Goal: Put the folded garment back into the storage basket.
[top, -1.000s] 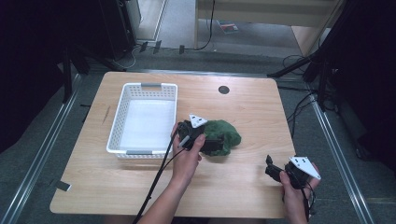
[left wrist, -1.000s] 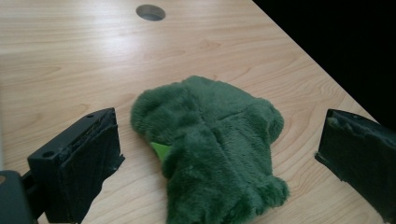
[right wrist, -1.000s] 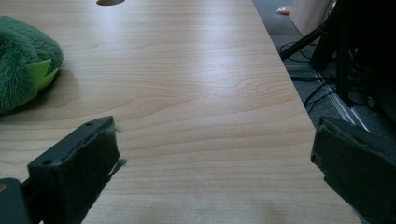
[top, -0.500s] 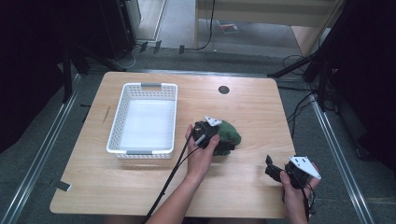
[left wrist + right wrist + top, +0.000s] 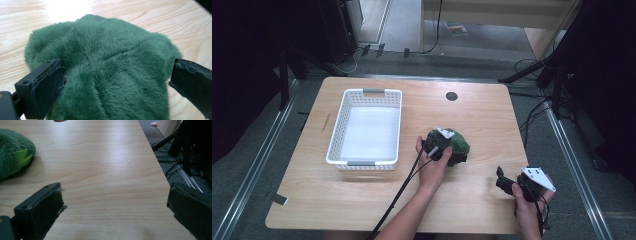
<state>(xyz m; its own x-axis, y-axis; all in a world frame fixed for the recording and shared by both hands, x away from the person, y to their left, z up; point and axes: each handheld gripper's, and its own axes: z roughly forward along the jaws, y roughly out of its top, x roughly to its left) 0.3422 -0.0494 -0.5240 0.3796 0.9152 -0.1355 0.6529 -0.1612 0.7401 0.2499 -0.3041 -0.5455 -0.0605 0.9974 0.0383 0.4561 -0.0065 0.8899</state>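
A fluffy green plush toy lies on the wooden table, right of the middle. My left gripper is lowered over it from the near left. In the left gripper view the toy bulges between the wide-apart jaws of my left gripper, and the left jaw touches the fur. My right gripper is held open near the table's front right corner, apart from the toy. Its view shows my right gripper over bare wood, with the toy and a light-green spike at far left.
A white slotted basket stands at the left of the table, with nothing visible inside. A small dark round hole sits near the far edge. Cables and dark stands crowd the floor to the right.
My left gripper has moved to the right, from beside the plush toy's left edge to over the toy. The toy and the right gripper have stayed put.
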